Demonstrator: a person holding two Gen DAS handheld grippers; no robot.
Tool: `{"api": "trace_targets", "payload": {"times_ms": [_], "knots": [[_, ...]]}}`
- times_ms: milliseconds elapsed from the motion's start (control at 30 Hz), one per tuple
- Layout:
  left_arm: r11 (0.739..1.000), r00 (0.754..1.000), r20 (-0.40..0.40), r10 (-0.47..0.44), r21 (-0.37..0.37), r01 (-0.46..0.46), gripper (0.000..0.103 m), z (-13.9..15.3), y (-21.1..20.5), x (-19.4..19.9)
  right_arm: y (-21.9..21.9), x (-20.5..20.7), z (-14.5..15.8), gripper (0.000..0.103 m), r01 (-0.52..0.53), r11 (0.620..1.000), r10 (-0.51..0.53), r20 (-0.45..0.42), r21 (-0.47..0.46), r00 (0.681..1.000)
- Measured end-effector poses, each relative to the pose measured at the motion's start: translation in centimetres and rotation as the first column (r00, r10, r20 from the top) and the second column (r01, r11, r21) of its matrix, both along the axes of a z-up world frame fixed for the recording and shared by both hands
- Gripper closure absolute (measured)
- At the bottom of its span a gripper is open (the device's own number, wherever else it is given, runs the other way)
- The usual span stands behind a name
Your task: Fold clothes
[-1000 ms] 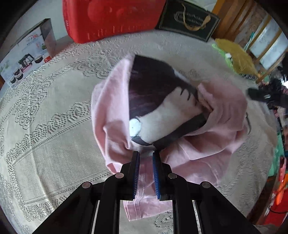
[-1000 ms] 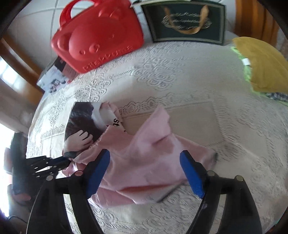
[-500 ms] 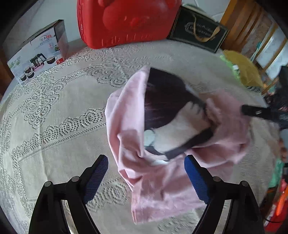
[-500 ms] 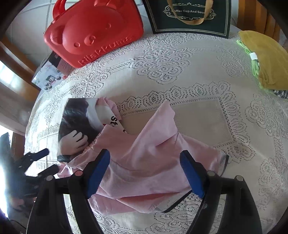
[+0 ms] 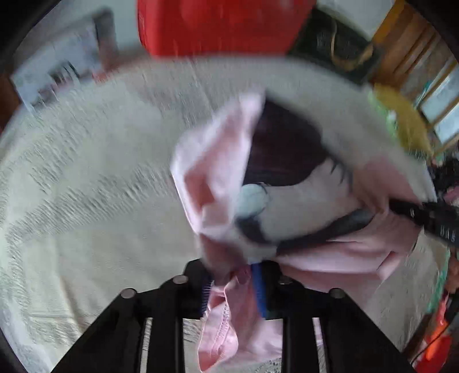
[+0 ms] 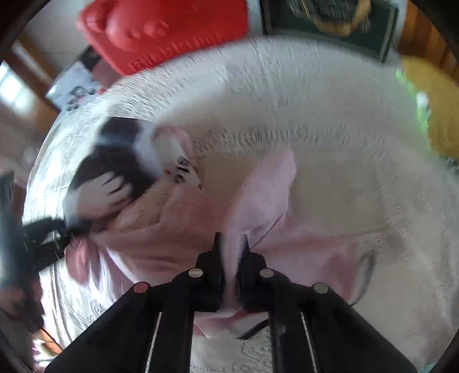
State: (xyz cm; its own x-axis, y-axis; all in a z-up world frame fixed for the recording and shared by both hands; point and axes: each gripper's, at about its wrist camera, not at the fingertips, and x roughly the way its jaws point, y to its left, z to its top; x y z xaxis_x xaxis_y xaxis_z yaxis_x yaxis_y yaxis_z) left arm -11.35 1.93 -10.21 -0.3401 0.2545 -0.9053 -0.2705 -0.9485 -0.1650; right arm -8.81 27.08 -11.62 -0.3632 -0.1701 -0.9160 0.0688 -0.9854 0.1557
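Observation:
A pink T-shirt [image 5: 218, 183] with a large dark printed picture lies bunched on the lace-covered table [image 5: 86, 178]. My left gripper [image 5: 233, 275] is shut on a fold of the shirt's near edge. My right gripper [image 6: 231, 246] is shut on another pink fold of the same shirt [image 6: 258, 206]. Each gripper shows in the other's view: the right one at the right edge of the left wrist view [image 5: 424, 215], the left one at the left edge of the right wrist view [image 6: 43, 238]. Both views are blurred by motion.
A red plastic case [image 5: 218, 25] [image 6: 160, 31] and a dark gift bag [image 6: 332, 20] stand at the table's far edge. A printed cardboard box [image 5: 57, 74] is at the far left. Yellow cloth [image 6: 433, 106] lies at the far right.
Half a second ago both grippers were open over the shirt. Now both have closed on pink folds, and both views are moving.

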Motion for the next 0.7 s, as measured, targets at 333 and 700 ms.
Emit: {"api": "trace_targets", "payload": {"times_ms": [333, 700], "knots": [[0.996, 0.924, -0.383, 0.005, 0.082, 0.029, 0.092, 16.5, -1.3, 0.8, 5.7, 2.3, 17.0, 0.096, 0.104, 0.993, -0.117, -0.461, -0.054, 0.880], [0.986, 0.986, -0.061, -0.157, 0.046, 0.160, 0.043, 5.2, 3.0, -0.6, 12.5, 0.8, 9.9, 0.090, 0.351, 0.936, -0.335, -0.224, 0.034, 0.915]]}}
